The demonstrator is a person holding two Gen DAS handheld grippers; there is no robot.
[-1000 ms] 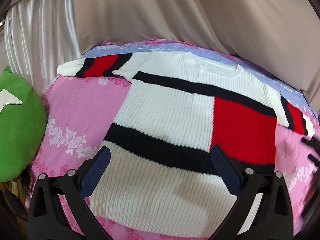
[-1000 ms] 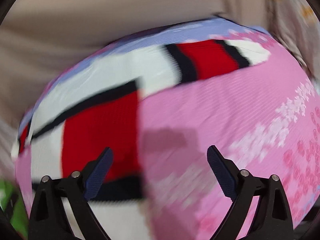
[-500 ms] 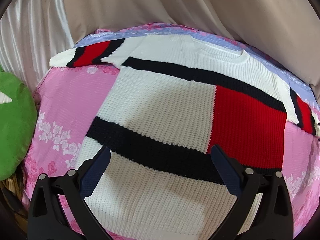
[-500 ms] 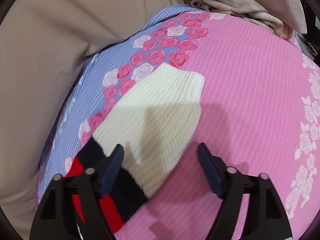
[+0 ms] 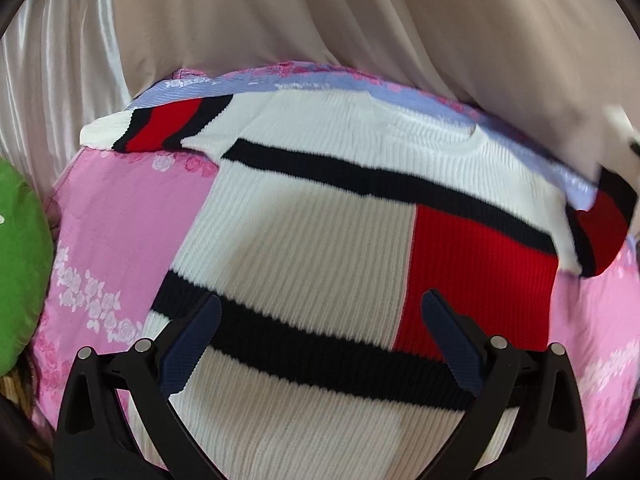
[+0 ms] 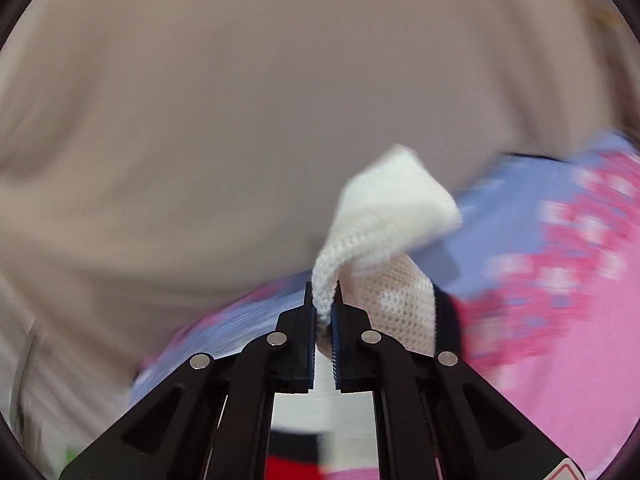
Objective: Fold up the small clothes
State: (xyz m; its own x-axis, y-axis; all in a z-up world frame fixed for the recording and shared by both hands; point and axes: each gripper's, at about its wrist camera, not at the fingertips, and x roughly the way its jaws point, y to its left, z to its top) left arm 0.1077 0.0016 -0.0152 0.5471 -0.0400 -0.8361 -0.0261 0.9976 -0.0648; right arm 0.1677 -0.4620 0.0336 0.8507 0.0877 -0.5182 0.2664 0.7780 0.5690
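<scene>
1. Nearest in the left wrist view, the left gripper [image 5: 320, 340] hangs over the lower part of one knitted sweater [image 5: 312, 248], its two blue-padded fingers [image 5: 192, 344] spread wide apart with nothing pinched between them.
2. Below and beyond those fingers, the sweater lies flat, front up, on one pink floral bedspread [image 5: 120, 216]; its body carries two black bands running across and one red block on the right side of the picture.
3. Farther back, two sleeves can be counted: the left sleeve [image 5: 156, 128] lies stretched out flat toward the upper left, with a red stripe between two black ones and a white cuff at its end; the right sleeve [image 5: 600, 224] is raised off the bedspread at the right edge of the picture, blurred.
4. Off to the left edge, one green cushion [image 5: 20, 272] sits beside the bedspread.
5. Nearest in the right wrist view, the right gripper [image 6: 324, 312] has its jaws closing tight on the white cuff [image 6: 392, 204] of that raised sleeve, the knit pinched between the two pads and fanning out above them.
6. Behind the cuff lies the bedspread's blue-striped border [image 6: 500, 216] with pink roses.
7. Farthest, in both views, beige curtain [image 5: 360, 20] fills the background; the left wrist view also shows a paler, shiny one at the left, making two.
</scene>
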